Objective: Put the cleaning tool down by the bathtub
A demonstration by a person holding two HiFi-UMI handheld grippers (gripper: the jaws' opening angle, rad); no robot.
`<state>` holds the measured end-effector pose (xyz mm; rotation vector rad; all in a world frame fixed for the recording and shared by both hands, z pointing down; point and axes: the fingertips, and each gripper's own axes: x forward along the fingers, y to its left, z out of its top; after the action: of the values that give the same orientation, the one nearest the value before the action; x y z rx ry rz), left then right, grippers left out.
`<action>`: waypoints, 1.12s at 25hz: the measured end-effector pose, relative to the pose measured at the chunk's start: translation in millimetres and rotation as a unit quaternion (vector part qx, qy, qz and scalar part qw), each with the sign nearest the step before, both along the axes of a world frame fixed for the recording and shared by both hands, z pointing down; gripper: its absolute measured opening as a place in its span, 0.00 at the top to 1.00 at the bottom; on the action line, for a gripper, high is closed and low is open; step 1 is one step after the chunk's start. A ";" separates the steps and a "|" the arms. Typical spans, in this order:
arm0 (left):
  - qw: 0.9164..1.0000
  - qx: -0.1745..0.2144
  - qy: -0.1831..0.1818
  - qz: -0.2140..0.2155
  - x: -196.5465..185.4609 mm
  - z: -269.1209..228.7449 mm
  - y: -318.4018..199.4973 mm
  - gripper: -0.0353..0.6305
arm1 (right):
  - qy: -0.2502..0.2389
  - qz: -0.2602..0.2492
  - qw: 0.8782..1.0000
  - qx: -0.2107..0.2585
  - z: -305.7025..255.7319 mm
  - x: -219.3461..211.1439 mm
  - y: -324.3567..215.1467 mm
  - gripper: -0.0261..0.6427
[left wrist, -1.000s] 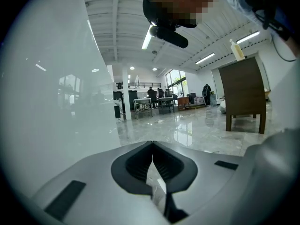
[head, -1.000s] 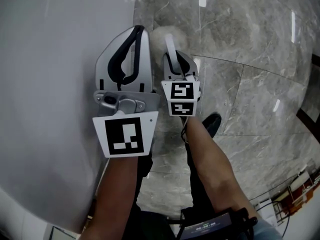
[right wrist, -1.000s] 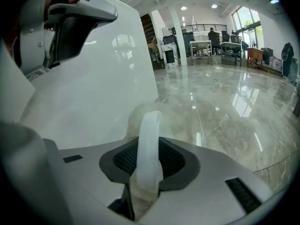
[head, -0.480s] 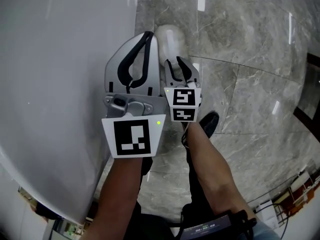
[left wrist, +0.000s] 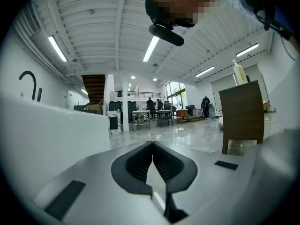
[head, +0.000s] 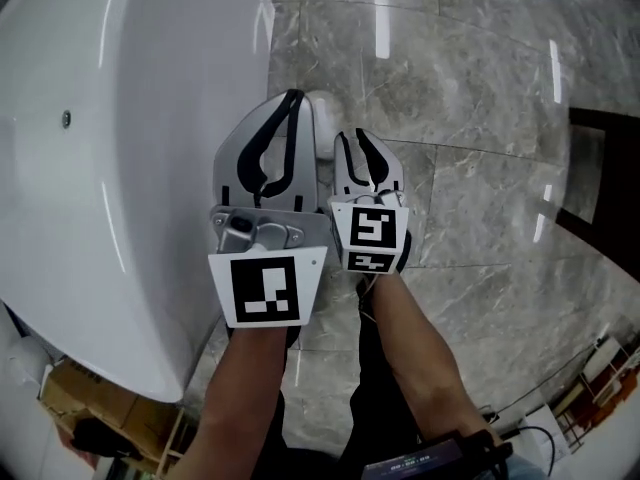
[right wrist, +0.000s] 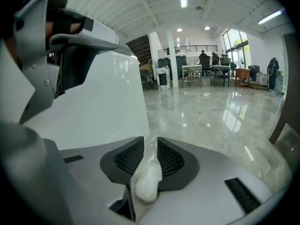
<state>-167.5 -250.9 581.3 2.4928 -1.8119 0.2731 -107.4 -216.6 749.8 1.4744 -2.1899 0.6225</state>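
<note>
Both pads of the left gripper (left wrist: pixel 152 144) meet at their tips, with nothing between them. On the right gripper (right wrist: pixel 151 140) the jaws stand a narrow way apart and have just been closing. The white cleaning tool (right wrist: pixel 148 184) shows through their gap, but it lies below on the floor and neither pad presses on it. In the head view it rests on the grey marble floor (head: pixel 480 118), just beside the outer wall of the white bathtub (head: pixel 120 148). The two grippers are held side by side above it.

The grey marble floor (head: pixel 480 88) carries the white bathtub (head: pixel 120 168) and (apparently lying loose) a pale cleaning tool (head: pixel 325 108).
</note>
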 end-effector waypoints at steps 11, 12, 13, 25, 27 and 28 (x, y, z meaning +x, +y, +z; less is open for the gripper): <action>0.999 0.035 0.026 -0.006 10.7 -182.2 7.3 0.92 | -0.007 0.031 0.991 0.130 -263.6 35.8 -30.1 0.87; 0.999 0.039 0.026 -0.007 11.0 -199.8 5.7 0.92 | -0.011 0.030 0.988 0.151 -290.1 37.2 -34.2 0.88; 0.999 0.042 0.027 -0.010 10.7 -216.5 3.8 0.92 | -0.016 0.029 0.984 0.175 -315.7 38.6 -38.0 0.89; 0.997 0.072 0.000 -0.012 20.5 -310.2 -4.4 0.92 | -0.035 0.019 0.962 0.271 -449.1 50.5 -41.8 0.94; 0.997 0.073 0.000 -0.012 20.9 -311.2 -5.5 0.92 | -0.035 0.019 0.962 0.271 -449.3 52.0 -43.7 0.94; 0.997 0.074 0.001 -0.012 21.4 -311.1 -6.3 0.92 | -0.035 0.018 0.962 0.271 -449.3 52.6 -44.9 0.94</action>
<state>-146.1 -257.2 270.1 2.5619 -1.9279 0.1414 -54.7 -261.4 300.6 1.7740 -2.5207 0.0738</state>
